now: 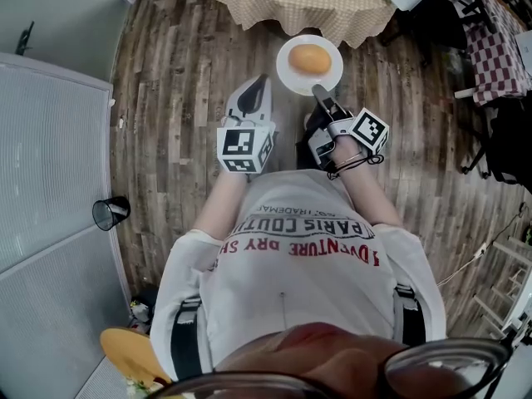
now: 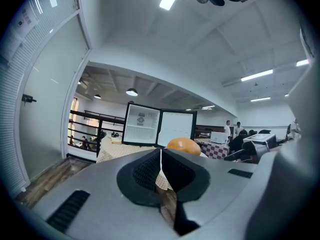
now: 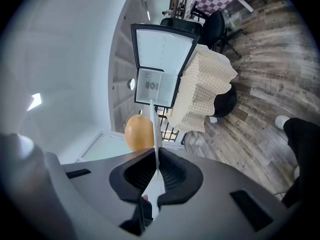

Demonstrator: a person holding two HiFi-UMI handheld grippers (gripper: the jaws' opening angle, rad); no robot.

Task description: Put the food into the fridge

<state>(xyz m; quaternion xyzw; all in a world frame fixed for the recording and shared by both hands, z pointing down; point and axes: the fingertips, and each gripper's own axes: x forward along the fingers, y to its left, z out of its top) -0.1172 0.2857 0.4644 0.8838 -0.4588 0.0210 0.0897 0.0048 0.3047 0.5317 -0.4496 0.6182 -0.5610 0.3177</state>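
Observation:
An orange-brown bun [image 1: 309,58] lies on a white plate [image 1: 287,71] held out in front of me above the wood floor. My right gripper [image 1: 318,90] is shut on the plate's near rim. In the right gripper view the plate [image 3: 154,129] shows edge-on between the jaws, with the bun [image 3: 139,132] on its left. My left gripper [image 1: 258,86] hangs beside the plate on the left, shut with nothing in it [image 2: 161,154]. A small fridge [image 2: 159,126] stands ahead with its door open, on a table with a checked cloth [image 1: 299,2]. The fridge [image 3: 162,66] also shows in the right gripper view.
A black cup [image 1: 110,213] stands on the floor at the left by a grey wall panel [image 1: 50,165]. A table with a red checked cloth [image 1: 495,44] is at the right. A black chair [image 3: 217,26] stands beyond the fridge table. People stand far off [image 2: 232,129].

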